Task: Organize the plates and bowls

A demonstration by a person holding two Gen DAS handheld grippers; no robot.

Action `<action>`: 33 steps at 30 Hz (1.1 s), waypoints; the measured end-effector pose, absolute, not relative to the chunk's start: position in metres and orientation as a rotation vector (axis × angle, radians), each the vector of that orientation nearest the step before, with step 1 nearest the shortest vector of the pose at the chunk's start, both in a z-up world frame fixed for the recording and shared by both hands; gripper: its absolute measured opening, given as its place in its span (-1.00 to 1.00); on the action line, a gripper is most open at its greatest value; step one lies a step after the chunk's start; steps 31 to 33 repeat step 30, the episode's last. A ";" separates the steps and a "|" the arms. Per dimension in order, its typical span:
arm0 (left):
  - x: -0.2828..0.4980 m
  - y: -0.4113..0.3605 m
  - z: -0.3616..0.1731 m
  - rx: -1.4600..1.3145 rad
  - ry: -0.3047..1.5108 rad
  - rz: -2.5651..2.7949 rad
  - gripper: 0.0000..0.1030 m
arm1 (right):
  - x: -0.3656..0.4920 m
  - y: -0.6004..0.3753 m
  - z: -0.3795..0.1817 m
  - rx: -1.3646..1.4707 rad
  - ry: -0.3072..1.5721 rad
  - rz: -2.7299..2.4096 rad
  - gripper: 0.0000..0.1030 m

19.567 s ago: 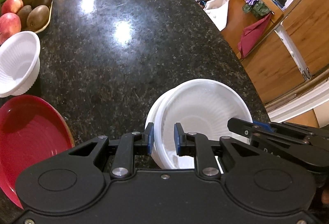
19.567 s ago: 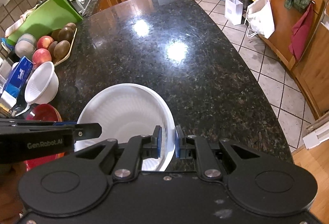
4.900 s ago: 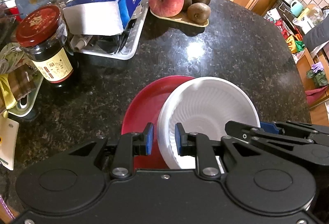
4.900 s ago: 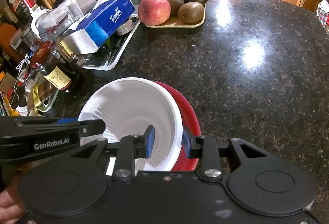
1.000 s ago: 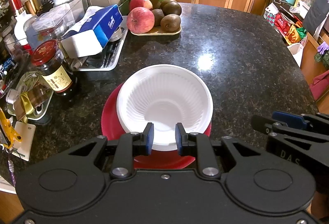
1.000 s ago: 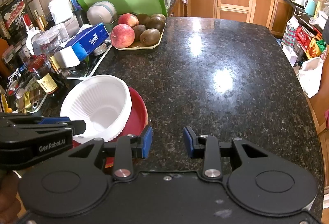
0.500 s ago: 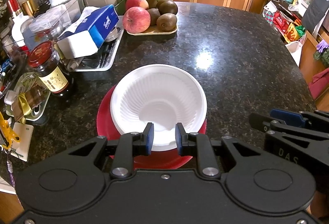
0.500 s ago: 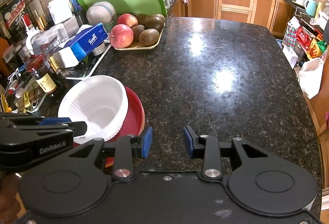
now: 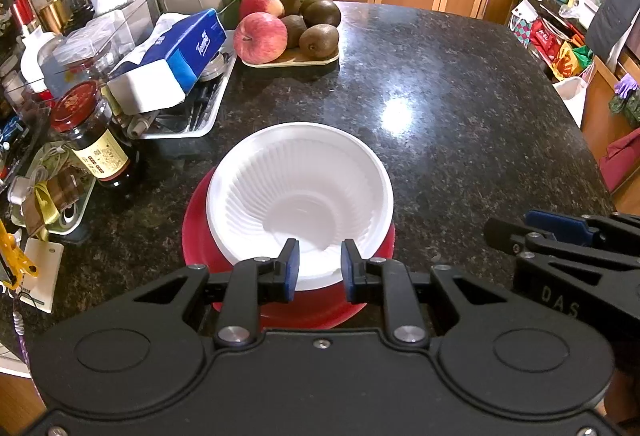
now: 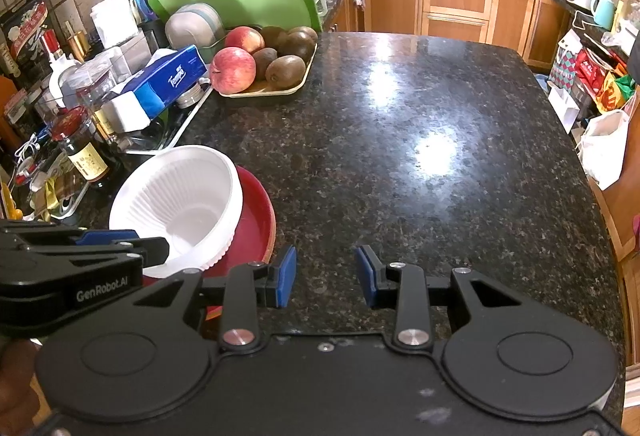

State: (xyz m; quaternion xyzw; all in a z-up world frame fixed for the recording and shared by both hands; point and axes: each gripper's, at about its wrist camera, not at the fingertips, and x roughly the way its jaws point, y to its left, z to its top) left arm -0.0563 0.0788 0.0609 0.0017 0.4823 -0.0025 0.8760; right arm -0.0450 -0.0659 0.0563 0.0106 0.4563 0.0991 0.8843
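A stack of white ribbed bowls [image 9: 300, 191] sits on a red plate [image 9: 200, 240] on the black granite counter; both also show in the right wrist view, the bowls [image 10: 180, 195] on the plate [image 10: 256, 215]. My left gripper [image 9: 318, 268] is open, its fingers straddling the near rim of the bowls without clamping it. My right gripper [image 10: 326, 274] is open and empty over bare counter, to the right of the plate.
A tray of apples and kiwis [image 9: 292, 31] stands at the back. A dish tray with a blue tissue pack [image 9: 180, 51] and a red-lidded sauce jar [image 9: 92, 131] crowd the left side. The counter edge [image 9: 580, 123] curves off at the right.
My left gripper's fingers have spread slightly around the bowl rim and the view has drawn back a little. The right gripper stays open, barely moved.
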 end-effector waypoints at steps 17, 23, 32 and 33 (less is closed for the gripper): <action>-0.058 0.077 0.062 0.004 1.003 -0.007 -0.43 | -0.047 -0.067 0.057 0.024 0.946 0.209 -0.30; -0.058 0.076 0.062 0.005 1.004 -0.012 -0.43 | -0.047 -0.068 0.058 0.028 0.948 0.205 -0.30; -0.058 0.076 0.062 0.006 1.001 -0.021 -0.43 | -0.047 -0.068 0.057 0.029 0.948 0.205 -0.30; -0.058 0.076 0.062 0.006 1.001 -0.021 -0.43 | -0.047 -0.068 0.057 0.029 0.948 0.205 -0.30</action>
